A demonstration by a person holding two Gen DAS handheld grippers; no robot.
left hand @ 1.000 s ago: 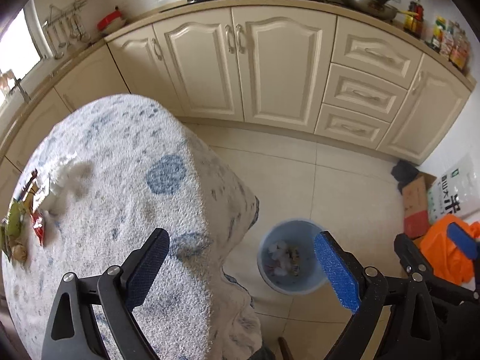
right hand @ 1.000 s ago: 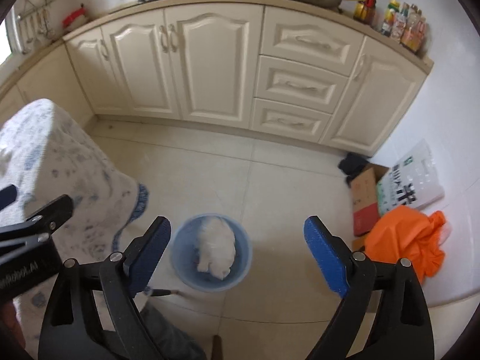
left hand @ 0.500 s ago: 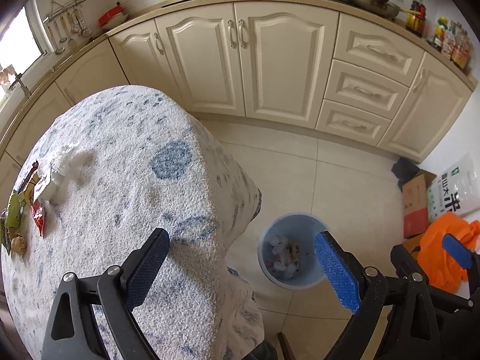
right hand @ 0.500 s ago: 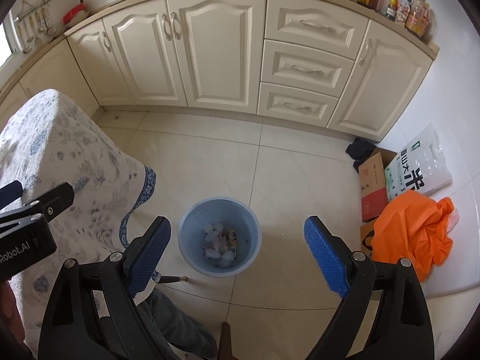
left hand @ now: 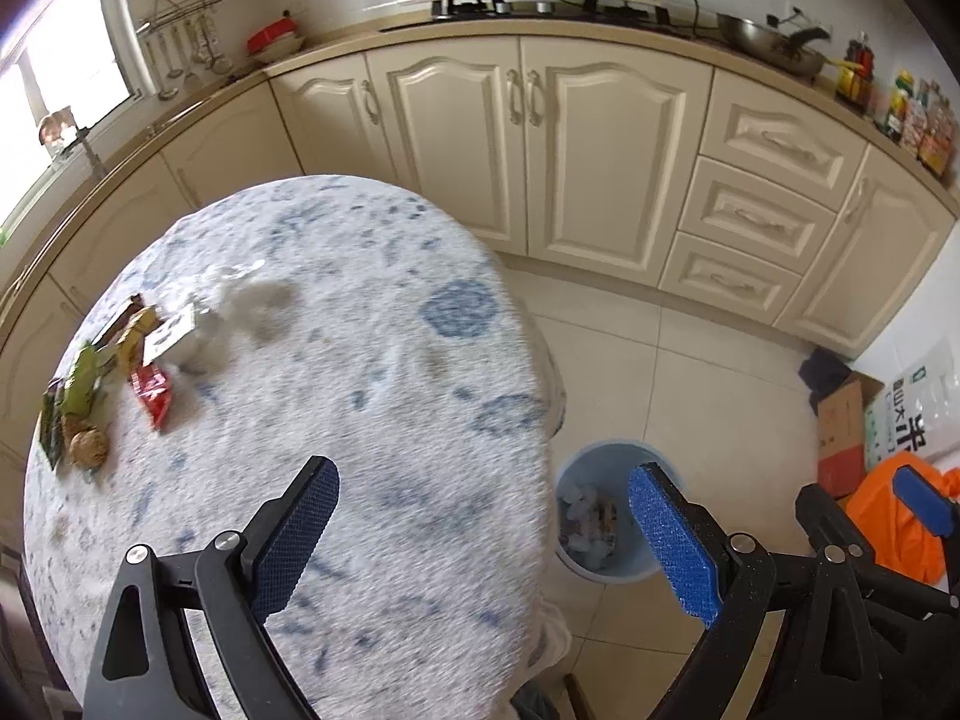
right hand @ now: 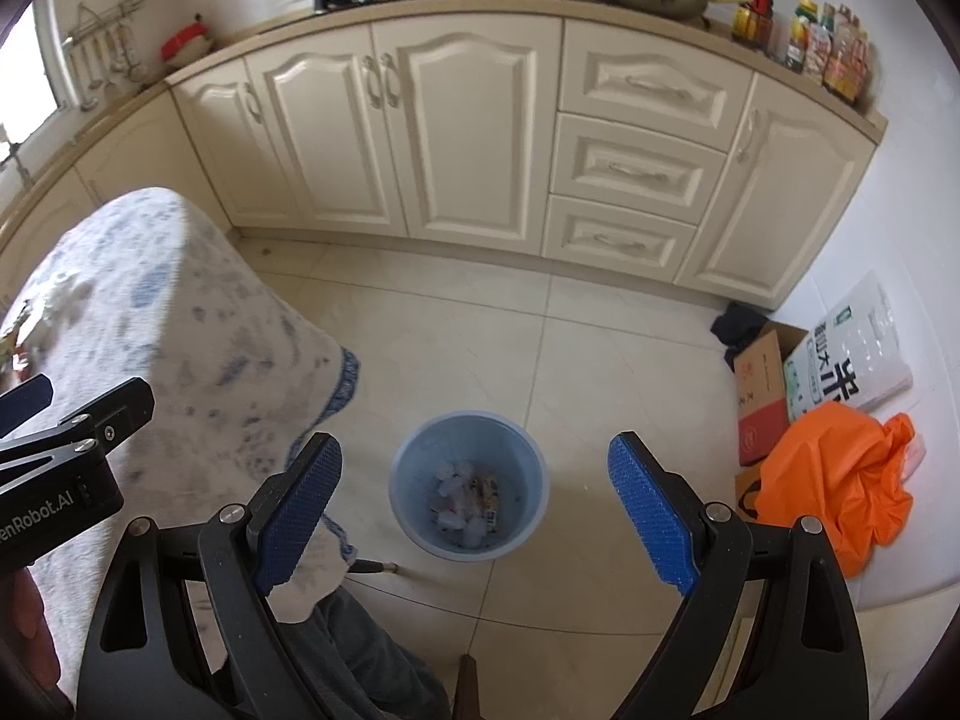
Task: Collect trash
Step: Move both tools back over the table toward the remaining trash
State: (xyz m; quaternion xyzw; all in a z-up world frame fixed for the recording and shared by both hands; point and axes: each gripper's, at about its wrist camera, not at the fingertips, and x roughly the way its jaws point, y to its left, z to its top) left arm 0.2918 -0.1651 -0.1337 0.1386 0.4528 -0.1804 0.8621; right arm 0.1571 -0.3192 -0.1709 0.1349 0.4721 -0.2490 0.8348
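Blurring tablecloth (left hand: 372, 420) hides bin (left hand: 606, 474) (near side).

Two steep downward wrist views, left over table (left hand: 372, 420), right over floor, sharing blue bin (right hand: 468, 495), perhaps cabinets.

Your left view: table edge (left hand: 528, 480) hides near side of bin (left hand: 612, 516); wrappers (left hand: 108, 372) motion-smeared, labels unreadable. Your right view: bin contents (right hand: 465, 495) too small to identify; left gripper (right hand: 60, 468) cut off by frame edge, jaws unseen.
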